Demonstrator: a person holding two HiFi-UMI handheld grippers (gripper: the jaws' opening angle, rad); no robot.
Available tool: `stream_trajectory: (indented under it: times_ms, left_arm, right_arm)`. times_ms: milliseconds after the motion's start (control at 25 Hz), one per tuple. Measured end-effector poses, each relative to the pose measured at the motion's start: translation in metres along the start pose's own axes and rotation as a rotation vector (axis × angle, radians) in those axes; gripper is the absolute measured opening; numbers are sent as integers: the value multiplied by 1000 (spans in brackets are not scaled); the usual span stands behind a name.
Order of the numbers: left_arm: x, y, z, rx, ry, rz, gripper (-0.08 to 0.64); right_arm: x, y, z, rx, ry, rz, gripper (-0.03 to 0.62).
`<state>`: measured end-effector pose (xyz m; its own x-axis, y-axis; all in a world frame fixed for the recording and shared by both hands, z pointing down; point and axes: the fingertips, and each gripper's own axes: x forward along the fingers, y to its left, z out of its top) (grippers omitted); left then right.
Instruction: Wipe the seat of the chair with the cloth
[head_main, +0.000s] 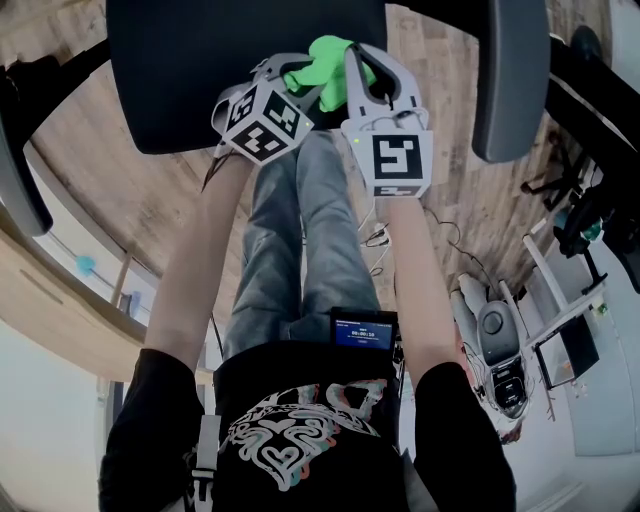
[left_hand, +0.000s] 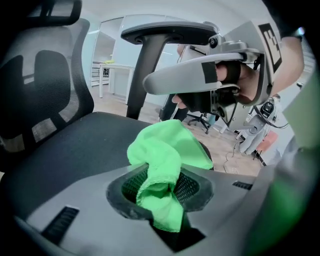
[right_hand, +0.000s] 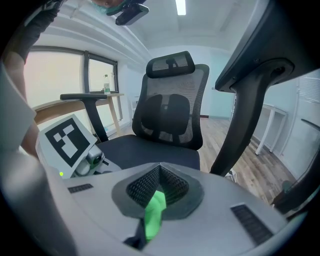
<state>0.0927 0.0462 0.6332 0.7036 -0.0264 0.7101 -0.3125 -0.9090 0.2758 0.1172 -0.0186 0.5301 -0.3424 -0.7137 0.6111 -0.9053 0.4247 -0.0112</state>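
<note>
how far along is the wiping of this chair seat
Done: the green cloth is picked up, pinched in both the left gripper and the right gripper. In hand: it is held over the front edge of the chair seat; whether it touches the seat cannot be told. Left: the wiping itself; no wiped patch shows on the dark fabric.

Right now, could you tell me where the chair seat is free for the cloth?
The seat is bare from backrest to cloth, between the armrests. Crowded at its front edge: left gripper and right gripper both pinch the cloth.
</note>
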Motion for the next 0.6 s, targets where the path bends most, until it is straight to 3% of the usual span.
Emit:
stream_trajectory:
  times_ms: [240,440,600]
  left_arm:
    - [5,-17,7,55,2,-43,113]
    - [7,-21,6,67,20,-54,112]
    - [7,-25,7,81,28,-58,112]
  right_arm:
    - [2,-2,2,-3,-35,-6,0]
    - [2,4,-4,11,19,1,0]
    - [1,3,-1,-2,-26,-3,0]
